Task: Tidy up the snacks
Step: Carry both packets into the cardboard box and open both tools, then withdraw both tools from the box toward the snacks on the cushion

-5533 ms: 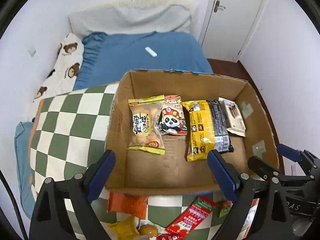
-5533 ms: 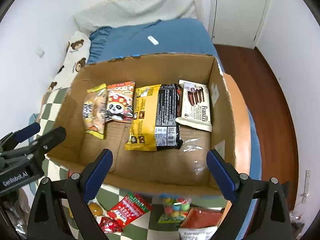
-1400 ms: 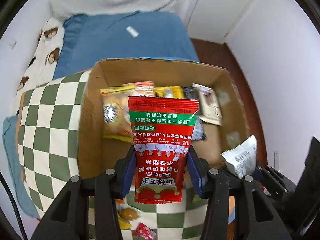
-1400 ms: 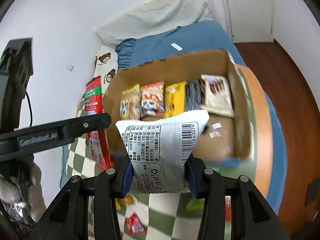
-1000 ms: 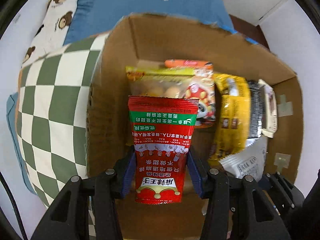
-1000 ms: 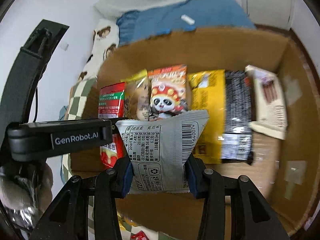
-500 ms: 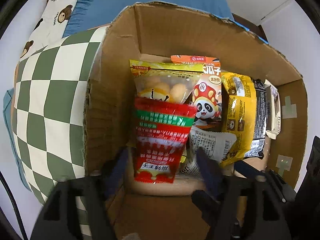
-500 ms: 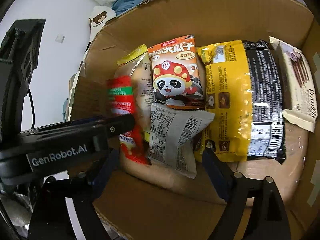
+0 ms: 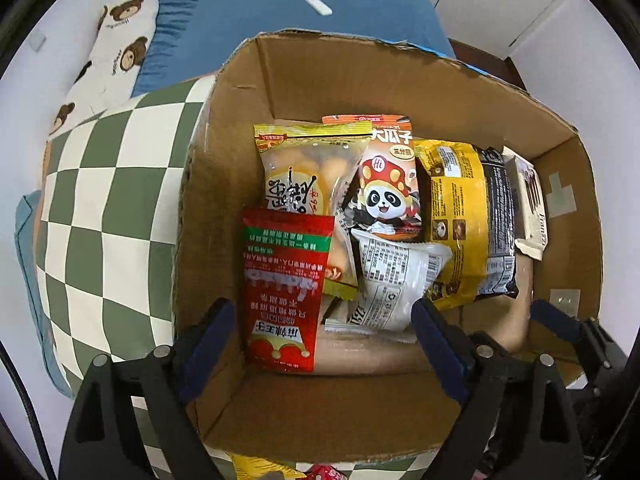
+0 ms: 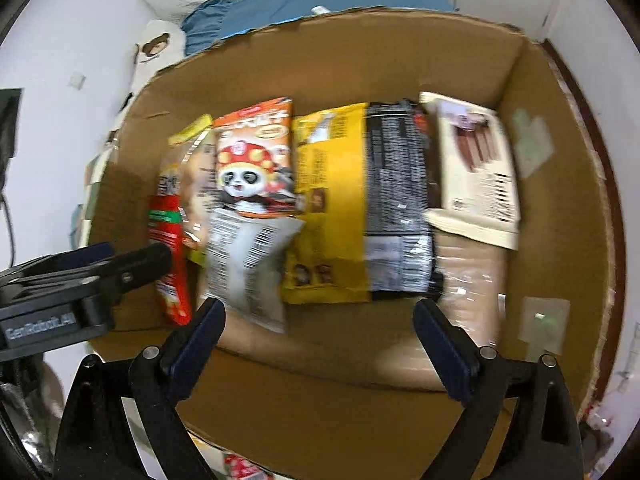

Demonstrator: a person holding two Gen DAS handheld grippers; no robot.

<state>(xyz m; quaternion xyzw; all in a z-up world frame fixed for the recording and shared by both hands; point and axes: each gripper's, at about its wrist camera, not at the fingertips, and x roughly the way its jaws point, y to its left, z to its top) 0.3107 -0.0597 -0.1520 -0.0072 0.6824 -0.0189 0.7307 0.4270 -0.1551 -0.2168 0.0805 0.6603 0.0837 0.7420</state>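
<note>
A cardboard box [image 9: 240, 96] holds several snack packs. A red packet [image 9: 284, 292] lies at the front left of the box floor, with a white packet [image 9: 394, 280] beside it. Behind them lie a yellow biscuit bag [image 9: 308, 172], a panda bag [image 9: 386, 184], a yellow-black pack [image 9: 468, 232] and a cream wafer pack [image 9: 530, 208]. My left gripper [image 9: 322, 332] is open and empty just above the red packet. My right gripper [image 10: 316, 332] is open and empty over the box's near part, near the white packet [image 10: 248, 268].
The box [image 10: 552, 128] stands on a green-white checkered cloth [image 9: 108, 200]. More snacks [image 9: 256, 468] lie on the cloth in front of the box. A blue bed [image 9: 280, 20] and a bear-print pillow [image 9: 116, 52] lie behind. The left gripper's body [image 10: 80, 280] shows at the right view's left.
Both grippers have opened and let go: the red packet and the white packet now lie in the box. Both grippers have drawn back a little.
</note>
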